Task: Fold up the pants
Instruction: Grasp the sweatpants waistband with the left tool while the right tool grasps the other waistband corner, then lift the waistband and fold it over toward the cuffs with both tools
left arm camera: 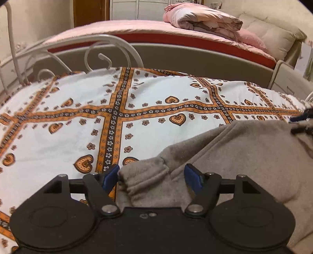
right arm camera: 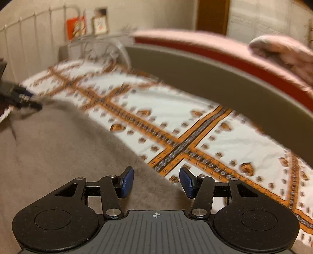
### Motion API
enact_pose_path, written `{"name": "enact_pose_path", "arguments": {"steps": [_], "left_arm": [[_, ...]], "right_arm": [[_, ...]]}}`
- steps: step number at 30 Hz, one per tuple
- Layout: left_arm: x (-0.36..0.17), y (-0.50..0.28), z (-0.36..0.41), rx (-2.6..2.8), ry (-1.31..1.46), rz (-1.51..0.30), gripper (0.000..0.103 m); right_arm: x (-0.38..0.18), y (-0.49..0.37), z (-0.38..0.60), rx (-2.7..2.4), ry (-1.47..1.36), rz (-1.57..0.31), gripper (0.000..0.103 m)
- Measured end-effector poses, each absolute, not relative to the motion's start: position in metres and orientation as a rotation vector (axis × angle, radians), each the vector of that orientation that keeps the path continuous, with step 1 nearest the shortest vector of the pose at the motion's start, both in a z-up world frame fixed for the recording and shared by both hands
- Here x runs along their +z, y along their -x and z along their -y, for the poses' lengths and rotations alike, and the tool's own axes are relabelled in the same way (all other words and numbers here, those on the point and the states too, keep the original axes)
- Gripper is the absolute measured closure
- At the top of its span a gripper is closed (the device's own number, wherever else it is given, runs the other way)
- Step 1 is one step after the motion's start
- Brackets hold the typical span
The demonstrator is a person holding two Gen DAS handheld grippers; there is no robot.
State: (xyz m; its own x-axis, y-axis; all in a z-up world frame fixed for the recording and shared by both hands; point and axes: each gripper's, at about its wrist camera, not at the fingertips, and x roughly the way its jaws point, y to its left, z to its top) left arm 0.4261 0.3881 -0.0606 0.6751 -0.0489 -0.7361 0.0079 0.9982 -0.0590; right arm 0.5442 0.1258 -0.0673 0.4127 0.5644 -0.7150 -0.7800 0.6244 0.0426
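Grey fleece pants (left arm camera: 244,156) lie on a white sheet with orange bands and hearts (left arm camera: 78,121). My left gripper (left arm camera: 151,175) is open, its blue pads on either side of a bunched cuff end of the pants (left arm camera: 144,175). My right gripper (right arm camera: 156,182) is open and empty, hovering over the edge of the pants (right arm camera: 58,152) where they meet the sheet (right arm camera: 225,140). The right wrist view is motion-blurred. The right gripper shows at the right edge of the left wrist view (left arm camera: 305,121), and the left gripper at the left edge of the right wrist view (right arm camera: 21,97), each at the cloth.
A white scrolled metal bed frame (left arm camera: 101,45) stands at the sheet's far end. Beyond a grey rail (left arm camera: 195,58) is a second bed with a pink cover and a folded quilt (left arm camera: 201,17). Pictures lean on the wall (right arm camera: 88,23).
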Motion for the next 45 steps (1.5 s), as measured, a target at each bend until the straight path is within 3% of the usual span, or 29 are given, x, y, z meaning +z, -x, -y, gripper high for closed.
{"name": "enact_pose_path", "arguments": {"steps": [2,3,4,5,8,16,23,31,33,35,36,37,38,40,41,42,45], "left_arm": [[-0.063,-0.43,-0.388,-0.045,0.053,-0.828,0.041],[-0.063,-0.432,-0.386,-0.055,0.05,-0.824,0.048],[-0.063,-0.431,-0.385,-0.074,0.043,-0.815,0.069],[-0.061,-0.43,-0.385,-0.099,0.047,-0.787,0.079],[-0.057,-0.424,-0.385,-0.085,0.039,-0.743,0.083],[-0.015,-0.375,-0.39,-0.137,0.086,-0.545,0.083],[0.028,-0.295,-0.376,-0.216,0.072,-0.403,0.084],[-0.006,-0.183,-0.345,-0.19,0.107,-0.449,0.086],[-0.025,-0.169,-0.339,-0.148,0.121,-0.531,0.074],[-0.037,-0.157,-0.335,-0.074,0.15,-0.609,0.052],[-0.038,-0.152,-0.333,-0.027,0.165,-0.619,0.032],[-0.037,-0.145,-0.334,0.013,0.179,-0.613,0.022],[-0.032,-0.137,-0.335,0.057,0.209,-0.596,0.023],[-0.02,-0.123,-0.338,0.101,0.297,-0.545,0.022],[-0.012,-0.118,-0.338,0.126,0.347,-0.527,0.023],[-0.006,-0.114,-0.338,0.133,0.393,-0.514,0.025],[0.004,-0.115,-0.331,0.093,0.572,-0.521,0.032]], "right_arm": [[-0.071,-0.55,-0.13,0.886,0.331,-0.776,0.05],[-0.072,-0.551,-0.132,0.89,0.335,-0.788,0.057],[-0.071,-0.553,-0.133,0.911,0.324,-0.803,0.067],[-0.069,-0.552,-0.135,0.927,0.324,-0.81,0.085],[-0.064,-0.546,-0.138,0.916,0.362,-0.798,0.098],[-0.004,-0.489,-0.114,0.928,0.373,-0.631,0.098],[0.035,-0.379,-0.084,0.965,0.48,-0.476,0.098],[-0.015,-0.249,-0.06,0.989,0.487,-0.522,0.098],[-0.038,-0.229,-0.06,0.964,0.492,-0.539,0.098],[-0.058,-0.217,-0.06,0.916,0.471,-0.611,0.098],[-0.059,-0.212,-0.054,0.896,0.423,-0.617,0.098],[-0.056,-0.208,-0.046,0.875,0.364,-0.614,0.098],[-0.052,-0.204,-0.037,0.85,0.304,-0.618,0.096],[-0.044,-0.2,-0.024,0.807,0.215,-0.62,0.075],[-0.039,-0.196,-0.016,0.781,0.17,-0.603,0.044],[-0.034,-0.193,-0.01,0.76,0.139,-0.582,0.029],[-0.025,-0.198,0.003,0.711,-0.006,-0.602,0.03]]}}
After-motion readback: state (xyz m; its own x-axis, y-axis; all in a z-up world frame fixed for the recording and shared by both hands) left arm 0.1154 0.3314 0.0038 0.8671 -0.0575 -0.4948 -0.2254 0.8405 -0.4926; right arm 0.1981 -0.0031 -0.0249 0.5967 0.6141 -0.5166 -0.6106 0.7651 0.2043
